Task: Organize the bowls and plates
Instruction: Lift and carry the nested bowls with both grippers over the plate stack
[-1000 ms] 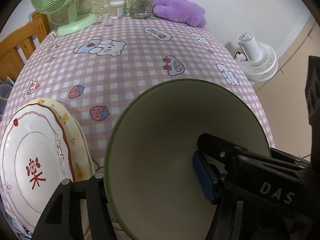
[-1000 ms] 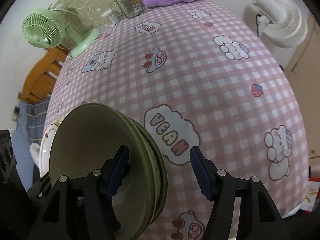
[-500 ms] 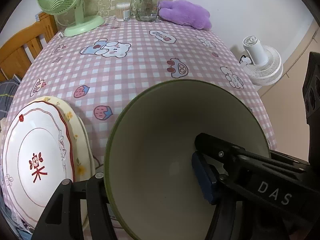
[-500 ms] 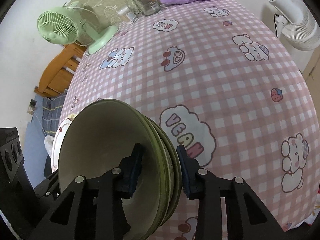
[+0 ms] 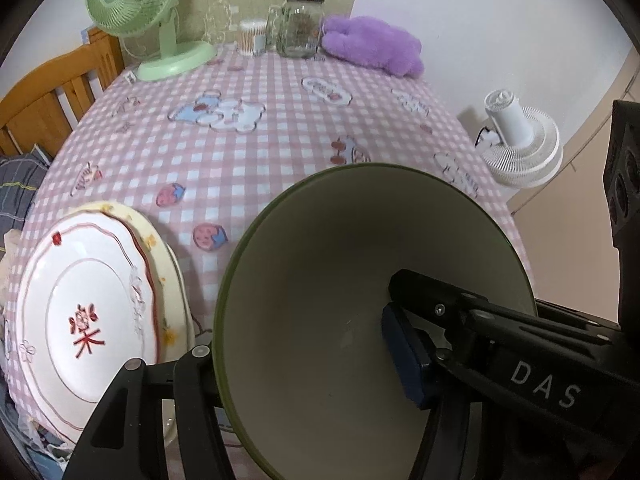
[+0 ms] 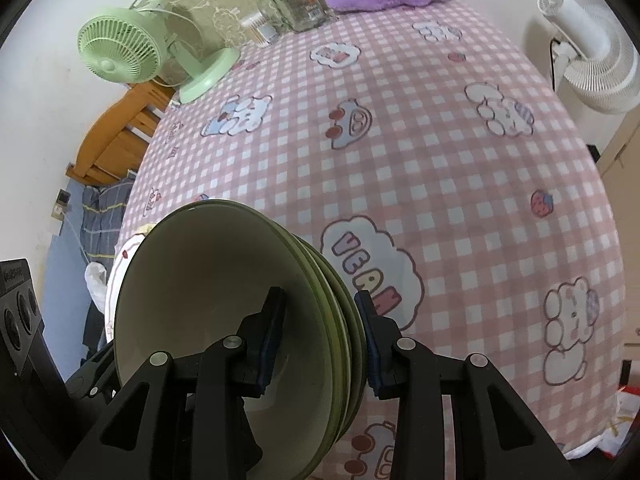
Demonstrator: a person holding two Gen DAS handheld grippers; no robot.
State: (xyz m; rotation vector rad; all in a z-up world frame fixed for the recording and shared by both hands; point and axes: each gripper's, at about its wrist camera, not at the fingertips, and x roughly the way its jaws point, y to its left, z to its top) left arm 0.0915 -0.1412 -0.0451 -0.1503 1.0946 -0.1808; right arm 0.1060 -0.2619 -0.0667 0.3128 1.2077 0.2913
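- My left tool [image 5: 304, 360] is clamped on the near wall of the stacked green-rimmed ceramic bowls [image 5: 320, 280]: the blue-padded finger [image 5: 404, 360] sits inside the top bowl at the lower right of the left wrist frame, and the other black finger [image 5: 188, 384] is outside the rim at lower centre.
- My right tool [image 6: 320, 340] grips the same nested bowls [image 6: 224, 292] from the other side — one blue pad [image 6: 272, 336] presses the inner wall, the other [image 6: 370, 340] the outermost bowl, with several green rims sandwiched between them.
- The bowls fill the lower middle of both frames, tilted so the cream inside faces the cameras; I cannot tell whether their base touches the worktop.
- Just left of the bowls, at the lower left of the left wrist frame, lies a white scalloped plate with a red character [image 5: 84, 312], resting on a pale yellow flowered plate [image 5: 160, 264].
- The worktop wears a pink-and-white checked cartoon tablecloth [image 5: 280, 132] — across the top of the frame stand a mint-green desk fan [image 5: 140, 8], a clear glass jar with a dark lid [image 5: 300, 26] and a purple plush toy [image 5: 372, 46].
- A white floor fan [image 5: 520, 136] stands off the worktop's right edge.
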